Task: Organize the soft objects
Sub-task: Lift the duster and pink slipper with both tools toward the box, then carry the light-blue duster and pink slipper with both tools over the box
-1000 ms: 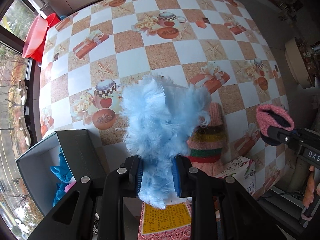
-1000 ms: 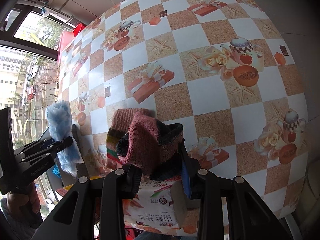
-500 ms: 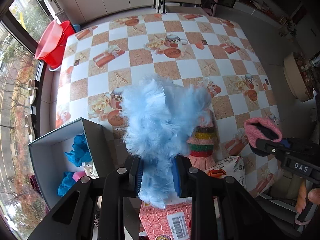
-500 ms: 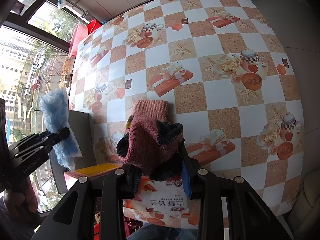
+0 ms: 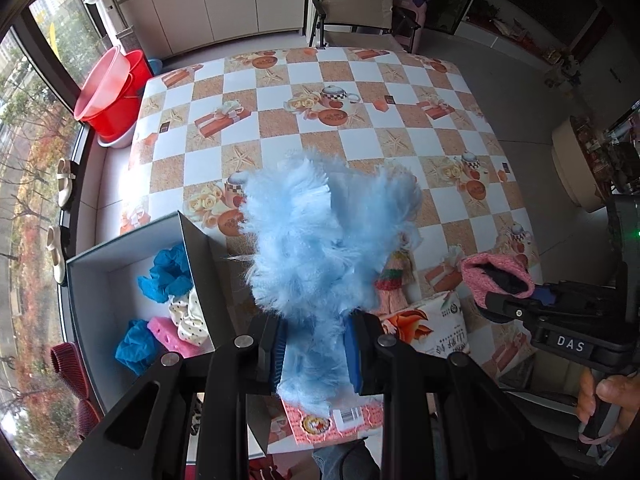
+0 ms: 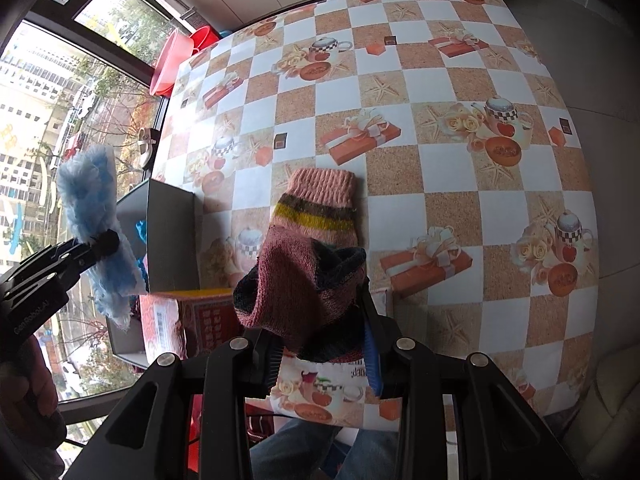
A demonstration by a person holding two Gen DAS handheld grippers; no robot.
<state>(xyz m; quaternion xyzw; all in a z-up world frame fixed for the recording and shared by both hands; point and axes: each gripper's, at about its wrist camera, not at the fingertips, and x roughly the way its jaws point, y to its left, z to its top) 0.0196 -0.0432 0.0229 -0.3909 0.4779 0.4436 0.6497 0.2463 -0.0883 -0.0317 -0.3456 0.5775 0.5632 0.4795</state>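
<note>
Transport step judged in hand. Fluffy pale-blue feathery cloth (image 5: 324, 248) clamped in left gripper (image 5: 318, 354), held aloft above table's near-left corner, beside open grey box (image 5: 92, 276). Long axis along fingers, free tuft pointing toward far edge. Pink-and-dark knitted sock (image 6: 304, 280) pinched by right gripper (image 6: 322, 356) above near edge; toe end drooping left. Striped knitted sock (image 6: 320, 204) left lying, cuff toward far edge. Next: leftward swing over box, jaws parted.

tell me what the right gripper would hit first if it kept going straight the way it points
Probably the striped knit sock lying flat on the table, just beyond the pink knit sock the right gripper is holding. Depth is unclear, so it might meet bare tablecloth beside the sock.
</note>
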